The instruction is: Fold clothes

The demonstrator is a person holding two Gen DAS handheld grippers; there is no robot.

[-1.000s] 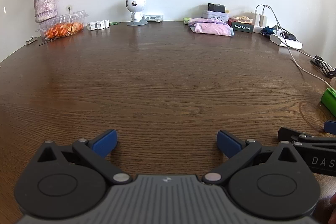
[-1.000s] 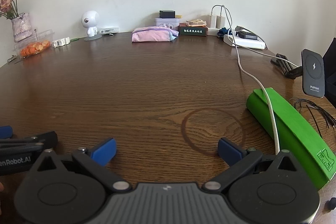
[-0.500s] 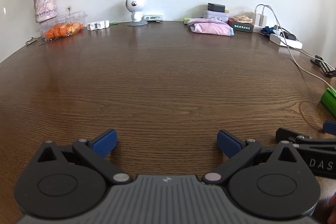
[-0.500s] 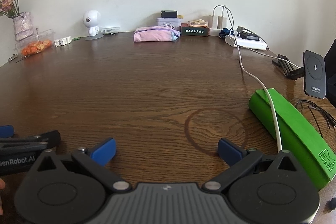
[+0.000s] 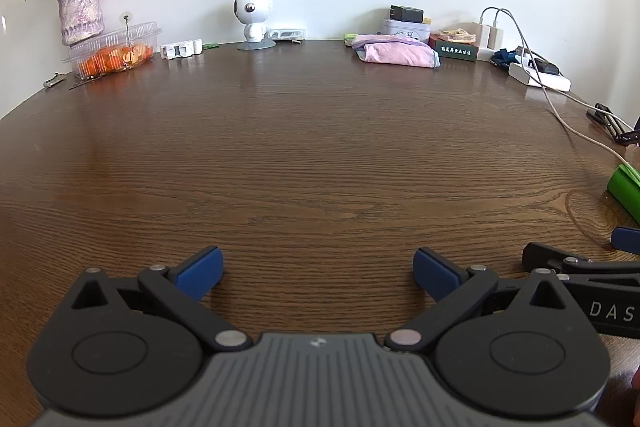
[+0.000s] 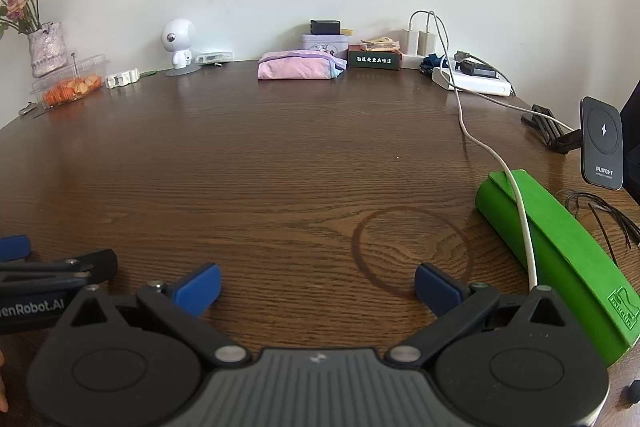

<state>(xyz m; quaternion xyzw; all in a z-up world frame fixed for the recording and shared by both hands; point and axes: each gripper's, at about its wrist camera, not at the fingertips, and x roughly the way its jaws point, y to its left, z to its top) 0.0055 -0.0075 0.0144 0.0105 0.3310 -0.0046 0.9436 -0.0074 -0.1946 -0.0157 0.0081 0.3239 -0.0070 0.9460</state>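
Observation:
A folded pink garment (image 5: 396,54) lies at the far edge of the brown wooden table (image 5: 312,155), near the wall; it also shows in the right wrist view (image 6: 298,69). My left gripper (image 5: 318,271) is open and empty, low over the near part of the table. My right gripper (image 6: 318,285) is open and empty, beside the left one. Each gripper shows at the edge of the other's view. Both are far from the garment.
A green case (image 6: 556,251) with a white cable (image 6: 516,187) over it lies at the right. A phone charger stand (image 6: 602,143), power strip (image 6: 476,83), boxes (image 6: 374,59), white robot figure (image 5: 252,15), fruit box (image 5: 114,51) and flower vase (image 5: 80,15) line the table's far edges.
The right wrist view has shifted slightly; the green case and far objects sit a little lower and further right. The left gripper has barely moved. Both stay open.

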